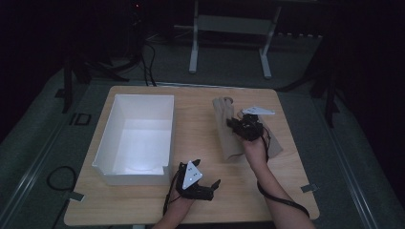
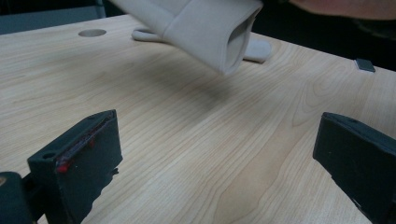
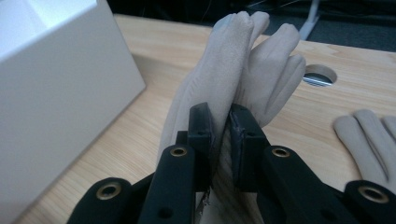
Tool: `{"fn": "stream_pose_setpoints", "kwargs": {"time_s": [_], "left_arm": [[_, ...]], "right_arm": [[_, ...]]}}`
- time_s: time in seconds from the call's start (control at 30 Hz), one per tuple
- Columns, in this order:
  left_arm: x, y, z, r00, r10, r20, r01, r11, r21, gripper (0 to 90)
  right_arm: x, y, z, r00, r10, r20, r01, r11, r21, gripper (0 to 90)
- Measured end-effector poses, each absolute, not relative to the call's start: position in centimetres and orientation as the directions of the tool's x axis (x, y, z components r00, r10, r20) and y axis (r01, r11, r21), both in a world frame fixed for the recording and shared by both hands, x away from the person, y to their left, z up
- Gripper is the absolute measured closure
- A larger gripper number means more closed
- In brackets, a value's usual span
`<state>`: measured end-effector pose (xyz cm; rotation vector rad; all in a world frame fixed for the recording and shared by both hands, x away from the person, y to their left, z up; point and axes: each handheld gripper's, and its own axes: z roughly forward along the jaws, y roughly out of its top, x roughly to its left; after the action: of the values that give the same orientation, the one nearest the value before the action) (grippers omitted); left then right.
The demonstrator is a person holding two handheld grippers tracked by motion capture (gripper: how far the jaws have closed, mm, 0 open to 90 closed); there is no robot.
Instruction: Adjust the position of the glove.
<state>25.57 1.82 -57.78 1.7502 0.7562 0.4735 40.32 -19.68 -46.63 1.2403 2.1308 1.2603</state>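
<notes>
Two beige gloves are on the right half of the wooden table. My right gripper is shut on one glove, pinching its palm so the fingers stand up past the jaws; in the high view this gripper sits over that glove. The glove's open cuff hangs just above the table. The second glove lies flat beside it. Near the table's front edge, my left gripper is open, jaws wide apart with nothing between them.
A white open box stands on the left half of the table, its wall close to the held glove. A round cable hole sits at the table's far edge. Metal frame legs stand beyond the table.
</notes>
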Motion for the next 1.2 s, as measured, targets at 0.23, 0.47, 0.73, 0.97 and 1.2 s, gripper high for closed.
{"fn": "stream_pose_setpoints", "kwargs": {"time_s": [0.23,0.47,0.73,0.97,1.2], "left_arm": [[25.5,1.9,-57.8,0.714,0.698,-0.056,0.246,-0.174,0.954,1.4],[25.4,1.8,-57.8,0.717,0.696,-0.047,0.24,-0.183,0.953,1.4],[25.4,1.7,-57.8,0.716,0.696,-0.042,0.236,-0.186,0.954,1.4],[25.4,1.8,-57.8,0.722,0.69,-0.052,0.241,-0.181,0.953,1.4],[25.4,1.7,-57.8,0.722,0.69,-0.048,0.24,-0.185,0.953,1.4]], "right_arm": [[37.9,-19.8,-48.7,-0.481,0.858,0.179,0.542,0.13,0.83,80.3],[36.9,-20.1,-52.5,-0.418,0.885,0.206,0.599,0.099,0.795,80.2],[37.2,-20.0,-54.8,-0.4,0.9,0.176,0.623,0.125,0.772,79.5],[37.4,-20.0,-56.7,-0.389,0.907,0.158,0.637,0.141,0.758,74.4],[36.9,-20.3,-55.3,-0.421,0.903,0.08,0.56,0.189,0.807,59.9]]}}
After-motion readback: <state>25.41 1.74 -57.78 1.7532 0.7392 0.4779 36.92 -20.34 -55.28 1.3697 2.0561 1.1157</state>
